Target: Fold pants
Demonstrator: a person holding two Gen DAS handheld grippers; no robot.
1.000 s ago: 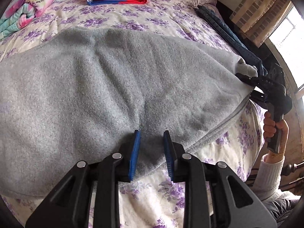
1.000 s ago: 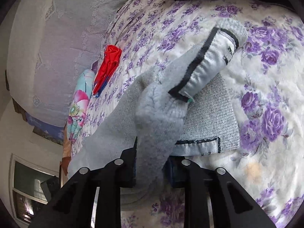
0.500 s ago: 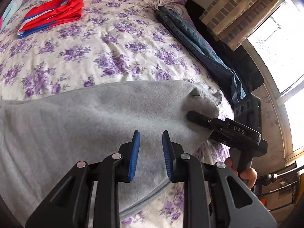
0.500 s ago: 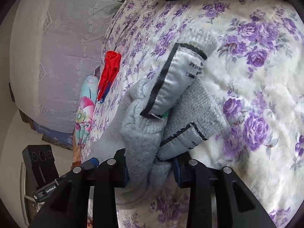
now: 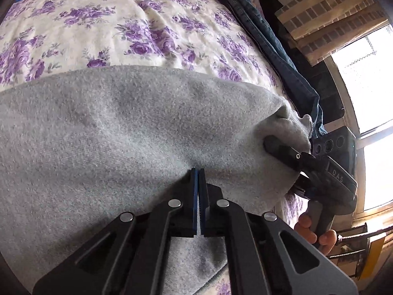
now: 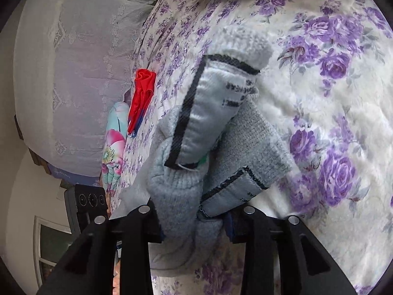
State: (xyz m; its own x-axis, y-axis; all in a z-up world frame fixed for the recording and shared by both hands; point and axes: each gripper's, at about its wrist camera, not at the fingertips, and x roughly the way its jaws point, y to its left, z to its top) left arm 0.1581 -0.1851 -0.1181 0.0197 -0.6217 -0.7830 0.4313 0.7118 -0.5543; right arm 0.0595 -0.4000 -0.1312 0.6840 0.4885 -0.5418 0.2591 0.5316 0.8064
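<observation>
Grey fleece pants (image 5: 122, 127) lie spread across the floral bed. My left gripper (image 5: 198, 172) is shut on a pinch of the grey fabric near its front edge. My right gripper (image 6: 194, 223) is shut on a bunched end of the pants (image 6: 181, 191), where the cuffs with black-edged lining (image 6: 213, 113) stick up between the fingers. In the left wrist view the right gripper (image 5: 282, 150) grips the pants' right end, held by a hand (image 5: 316, 233).
The bed has a white bedspread with purple flowers (image 5: 122, 29). Dark blue jeans (image 5: 270, 44) lie along its far right side. A folded red and blue garment (image 6: 142, 98) and a floral pillow (image 6: 113, 152) lie beyond. A window (image 5: 368, 98) is at right.
My left gripper has closed from open onto the grey fabric and moved nearer the right gripper. The right gripper kept its hold on the pants' end.
</observation>
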